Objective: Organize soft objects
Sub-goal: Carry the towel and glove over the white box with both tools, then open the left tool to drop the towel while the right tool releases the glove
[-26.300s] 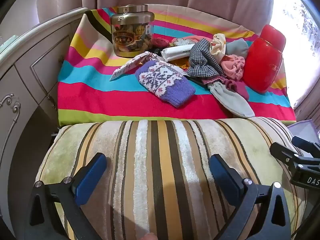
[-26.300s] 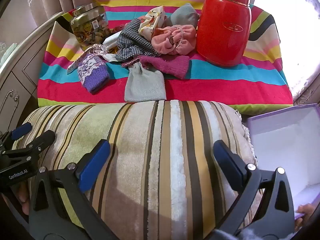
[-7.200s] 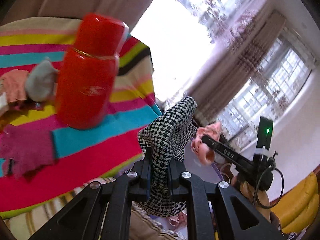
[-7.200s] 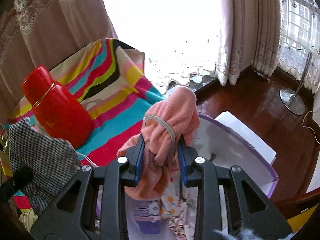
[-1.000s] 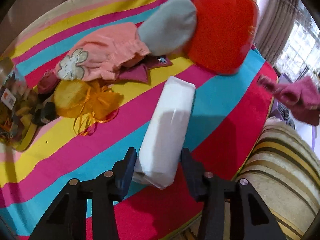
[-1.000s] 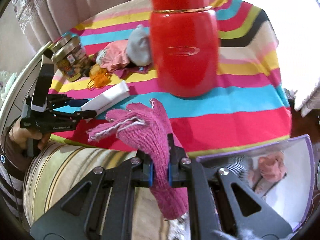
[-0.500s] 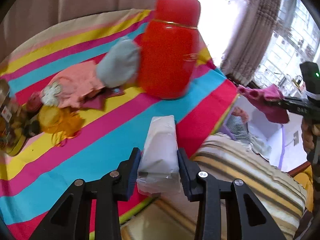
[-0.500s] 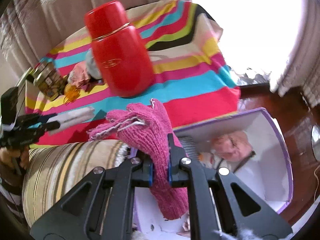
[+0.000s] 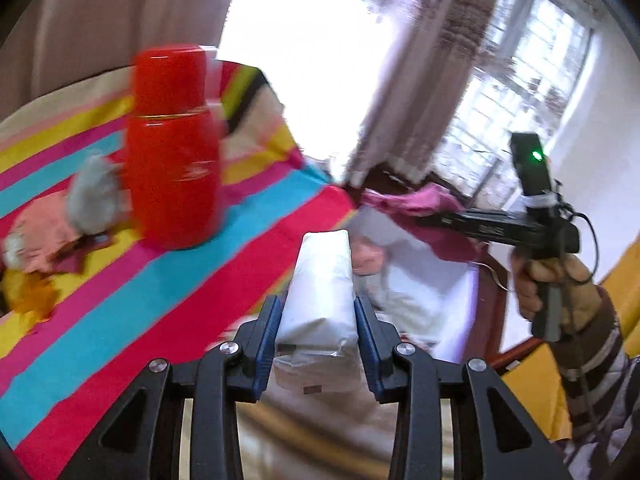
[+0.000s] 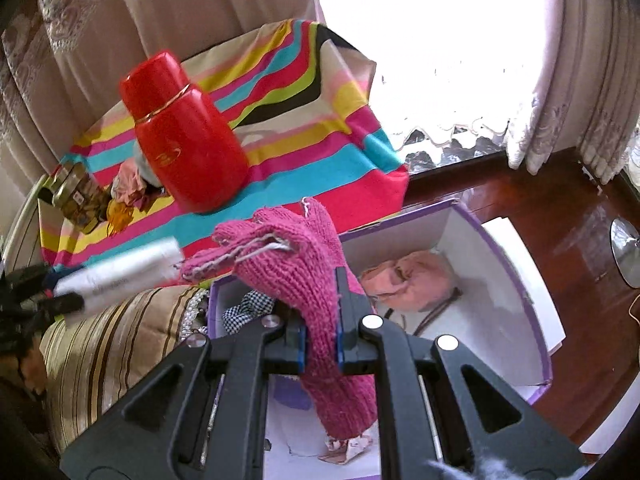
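My left gripper (image 9: 318, 334) is shut on a white wrapped soft pack (image 9: 322, 296) and holds it in the air past the table's edge, toward the purple-rimmed white box (image 10: 516, 276). The pack also shows in the right wrist view (image 10: 120, 270). My right gripper (image 10: 320, 340) is shut on a magenta knitted glove (image 10: 296, 264) and holds it over the box; the glove also shows in the left wrist view (image 9: 416, 202). In the box lie a pink fabric piece (image 10: 412, 276) and a checked cloth (image 10: 248, 308).
A red flask (image 10: 186, 136) stands on the striped tablecloth (image 10: 320, 160). A glass jar (image 10: 76, 196), a yellow mesh bag (image 10: 118, 212) and pink and grey soft pieces (image 9: 60, 216) lie behind it. A striped cushion (image 10: 116, 344) sits left of the box.
My left gripper has lifted the white pack off the cloth and swung it right toward the box. My right gripper has carried the magenta glove over the box.
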`<state>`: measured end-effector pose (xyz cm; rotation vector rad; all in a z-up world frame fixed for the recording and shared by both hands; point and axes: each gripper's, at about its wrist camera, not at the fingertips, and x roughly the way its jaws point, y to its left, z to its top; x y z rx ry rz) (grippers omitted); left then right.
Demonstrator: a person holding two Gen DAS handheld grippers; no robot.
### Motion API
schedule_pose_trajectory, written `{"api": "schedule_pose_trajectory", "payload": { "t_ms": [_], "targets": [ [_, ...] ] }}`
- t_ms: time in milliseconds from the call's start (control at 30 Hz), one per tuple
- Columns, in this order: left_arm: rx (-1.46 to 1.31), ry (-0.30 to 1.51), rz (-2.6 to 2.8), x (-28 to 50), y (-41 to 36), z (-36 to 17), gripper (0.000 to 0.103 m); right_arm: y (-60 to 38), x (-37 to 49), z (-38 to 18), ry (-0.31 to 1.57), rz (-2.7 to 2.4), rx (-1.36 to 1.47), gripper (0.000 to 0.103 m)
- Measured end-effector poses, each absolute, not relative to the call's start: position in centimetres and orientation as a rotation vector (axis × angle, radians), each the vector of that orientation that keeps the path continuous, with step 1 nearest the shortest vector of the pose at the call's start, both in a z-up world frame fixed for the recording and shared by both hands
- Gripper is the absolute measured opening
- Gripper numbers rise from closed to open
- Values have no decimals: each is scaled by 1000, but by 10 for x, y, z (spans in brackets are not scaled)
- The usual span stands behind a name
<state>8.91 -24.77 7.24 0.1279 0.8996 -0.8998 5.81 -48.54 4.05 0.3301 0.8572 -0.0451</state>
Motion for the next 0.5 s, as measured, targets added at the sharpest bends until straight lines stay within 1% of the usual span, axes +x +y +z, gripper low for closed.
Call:
{"api": "schedule_pose_trajectory", "payload": {
  "t_ms": [233, 400, 467, 500],
  "targets": [
    [228, 970, -1034, 56, -325, 54, 38, -503, 44, 41, 846, -70, 350, 13],
    [262, 1023, -1105, 40, -358, 40, 40, -511, 39, 38, 849, -83, 364, 13],
    [263, 1053, -1137, 37, -366, 35, 48, -513, 38, 37, 849, -86, 368, 13],
    [273, 1068, -1144, 34, -369, 31, 58, -513, 38, 37, 850, -86, 369, 13]
  ]
}}
